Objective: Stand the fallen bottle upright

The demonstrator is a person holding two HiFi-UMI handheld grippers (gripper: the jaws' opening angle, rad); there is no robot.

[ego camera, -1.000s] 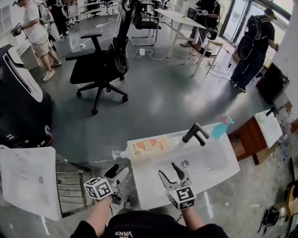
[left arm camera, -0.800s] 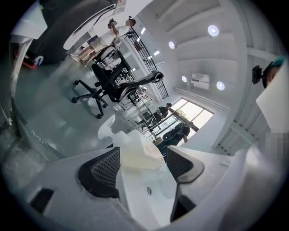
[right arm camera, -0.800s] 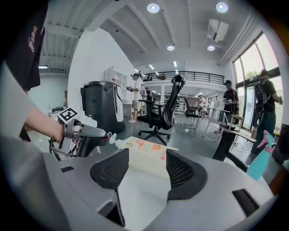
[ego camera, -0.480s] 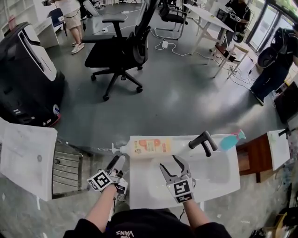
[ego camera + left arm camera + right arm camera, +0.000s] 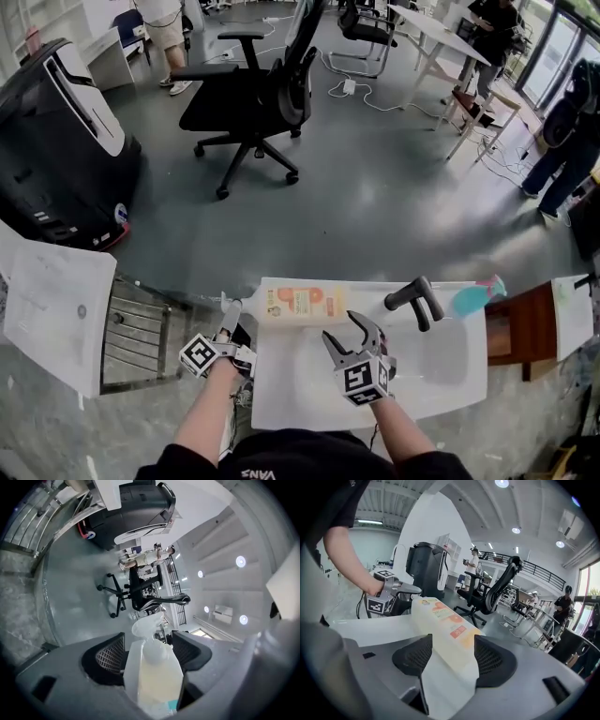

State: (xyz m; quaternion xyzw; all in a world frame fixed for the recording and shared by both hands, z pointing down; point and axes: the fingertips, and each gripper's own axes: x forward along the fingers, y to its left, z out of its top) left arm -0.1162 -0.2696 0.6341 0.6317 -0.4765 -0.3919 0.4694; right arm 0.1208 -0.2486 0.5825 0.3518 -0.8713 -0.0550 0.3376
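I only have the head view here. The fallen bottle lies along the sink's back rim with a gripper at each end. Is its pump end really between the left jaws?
Observer: Yes. In the left gripper view the shoulder of the bottle fills the gap between the jaws of the left gripper. I can't tell whether the pads press on it.
Operator: And the right one?
Observer: The jaws of the right gripper stand wide and have just been opening. The bottle's base end sits between them, apparently not clamped.
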